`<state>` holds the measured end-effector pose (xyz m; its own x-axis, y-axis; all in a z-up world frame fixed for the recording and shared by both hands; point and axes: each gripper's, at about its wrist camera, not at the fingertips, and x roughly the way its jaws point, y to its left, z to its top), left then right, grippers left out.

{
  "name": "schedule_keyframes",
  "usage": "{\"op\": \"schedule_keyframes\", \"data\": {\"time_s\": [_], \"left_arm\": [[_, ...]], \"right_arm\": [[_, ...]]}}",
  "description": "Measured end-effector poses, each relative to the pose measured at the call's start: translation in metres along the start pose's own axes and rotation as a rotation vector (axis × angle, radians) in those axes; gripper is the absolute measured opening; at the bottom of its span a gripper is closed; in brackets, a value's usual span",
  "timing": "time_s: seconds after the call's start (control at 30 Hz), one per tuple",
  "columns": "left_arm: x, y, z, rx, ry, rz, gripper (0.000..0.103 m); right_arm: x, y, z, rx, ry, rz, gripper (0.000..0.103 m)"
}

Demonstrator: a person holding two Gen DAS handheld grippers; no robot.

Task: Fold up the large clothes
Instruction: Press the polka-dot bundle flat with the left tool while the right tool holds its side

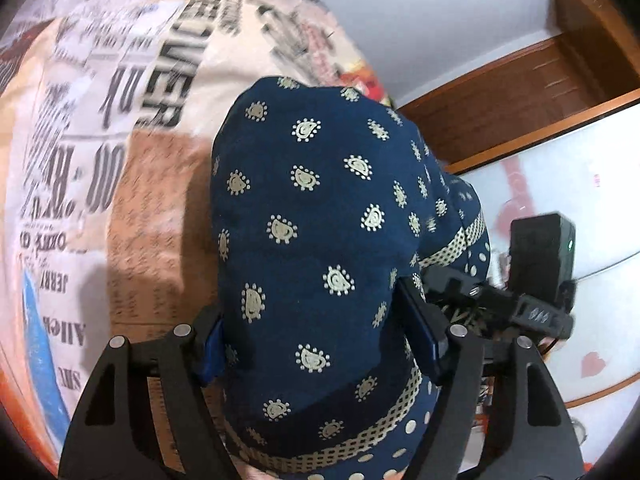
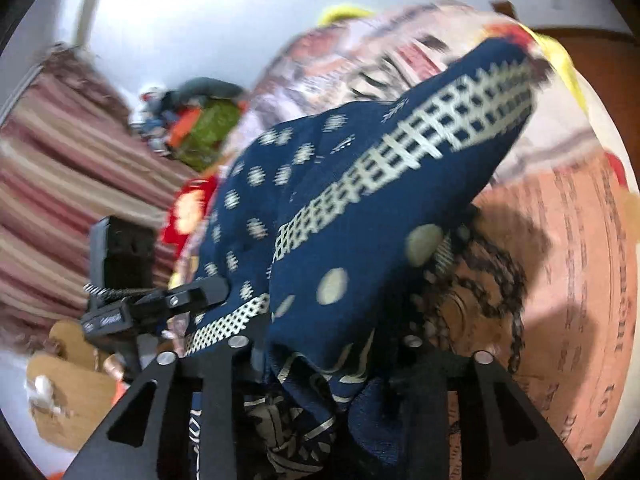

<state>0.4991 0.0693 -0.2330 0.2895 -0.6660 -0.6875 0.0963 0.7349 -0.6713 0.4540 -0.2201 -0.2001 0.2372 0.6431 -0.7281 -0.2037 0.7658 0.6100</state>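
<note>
A newsprint-patterned bedsheet (image 1: 120,160) is spread beneath everything; above it a navy patterned garment (image 1: 316,220) is held up, bunched, between both tools; a fold is clamped by the left gripper (image 1: 320,340); the right gripper (image 2: 320,344) is smothered in cloth, its jaws closed on the fabric.

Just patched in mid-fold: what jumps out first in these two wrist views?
The navy paisley-print garment fills both views, bunched between the left tongs and draped over the right tongs, its cream lattice band running diagonally through the right view. Behind it lies a newspaper-print bedspread. A wooden headboard stands at the left view's upper right.
</note>
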Motion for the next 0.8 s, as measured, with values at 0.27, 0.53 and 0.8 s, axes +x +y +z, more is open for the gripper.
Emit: {"op": "schedule_keyframes", "data": {"time_s": [0.27, 0.53, 0.8], "left_arm": [[0.009, 0.026, -0.001, -0.040, 0.005, -0.026, 0.084], [0.005, 0.055, -0.011, -0.127, 0.013, -0.102, 0.090], [-0.031, 0.047, -0.018, -0.051, -0.037, -0.069, 0.078]], "right_arm": [[0.031, -0.031, -0.006, 0.073, 0.124, -0.037, 0.082], [0.065, -0.035, -0.001, 0.080, 0.150, 0.091, 0.089], [0.075, -0.013, 0.003, 0.030, 0.150, 0.163, 0.041]]}}
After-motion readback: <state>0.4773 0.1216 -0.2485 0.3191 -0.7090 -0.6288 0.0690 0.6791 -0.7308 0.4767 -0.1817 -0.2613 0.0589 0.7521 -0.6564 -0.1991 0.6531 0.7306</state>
